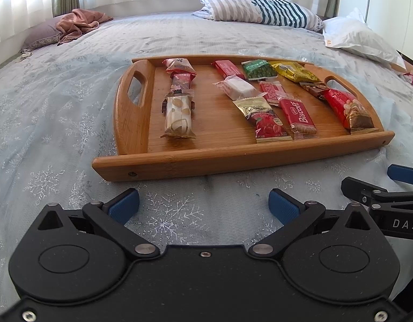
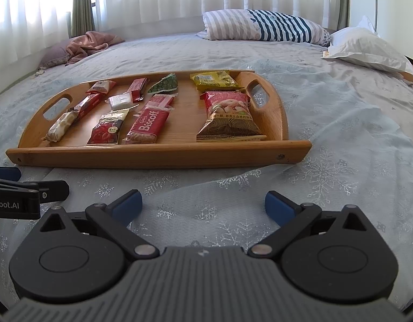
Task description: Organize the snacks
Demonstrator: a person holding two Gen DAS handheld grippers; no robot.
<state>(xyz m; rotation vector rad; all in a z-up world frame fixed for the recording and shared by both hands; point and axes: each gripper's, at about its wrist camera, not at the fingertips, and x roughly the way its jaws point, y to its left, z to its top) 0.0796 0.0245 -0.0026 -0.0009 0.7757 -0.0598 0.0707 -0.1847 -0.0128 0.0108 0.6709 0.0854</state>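
**Snacks lined up on the tray, both claws empty**

The snack packets, among them a red Biscoff pack (image 1: 299,116) and a big peanut bag (image 2: 229,116), lie in rows on a wooden tray (image 1: 233,157) resting on the bed (image 1: 59,123). Just short of the tray's near rim, the left claw (image 1: 203,206) and right claw (image 2: 203,205) hover side by side, each spread wide with nothing between its blue pads.

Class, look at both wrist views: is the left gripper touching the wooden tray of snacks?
Apart. In the left wrist view, the open left gripper sits short of the wooden tray, with a strip of snowflake bedspread visible between them.
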